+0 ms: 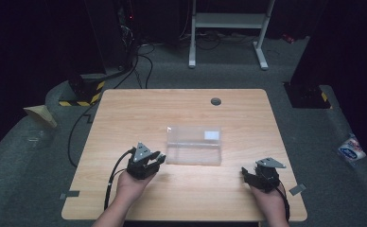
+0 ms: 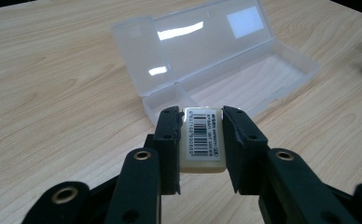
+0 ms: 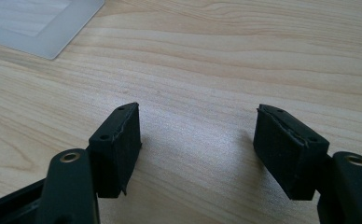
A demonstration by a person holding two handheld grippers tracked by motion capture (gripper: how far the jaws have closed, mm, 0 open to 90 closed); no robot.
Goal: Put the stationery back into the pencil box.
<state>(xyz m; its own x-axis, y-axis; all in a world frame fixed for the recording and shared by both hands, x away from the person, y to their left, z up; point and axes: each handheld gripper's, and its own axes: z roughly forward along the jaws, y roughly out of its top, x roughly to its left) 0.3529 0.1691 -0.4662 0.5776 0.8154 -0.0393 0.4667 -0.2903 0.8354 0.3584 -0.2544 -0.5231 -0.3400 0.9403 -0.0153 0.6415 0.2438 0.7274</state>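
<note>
White eraser sat clamped in the left tool. Clear case lay open at its twelve o'clock. Right tool was released over the table.

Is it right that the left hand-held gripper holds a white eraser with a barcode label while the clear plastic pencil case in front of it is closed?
Not quite. The left hand-held gripper does grip the white eraser with a barcode label, but the clear plastic pencil case lies open, lid folded back, as the left gripper view shows.

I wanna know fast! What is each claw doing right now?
Left claw: closed on a white eraser with a barcode label.
Right claw: open, holding nothing.
</note>
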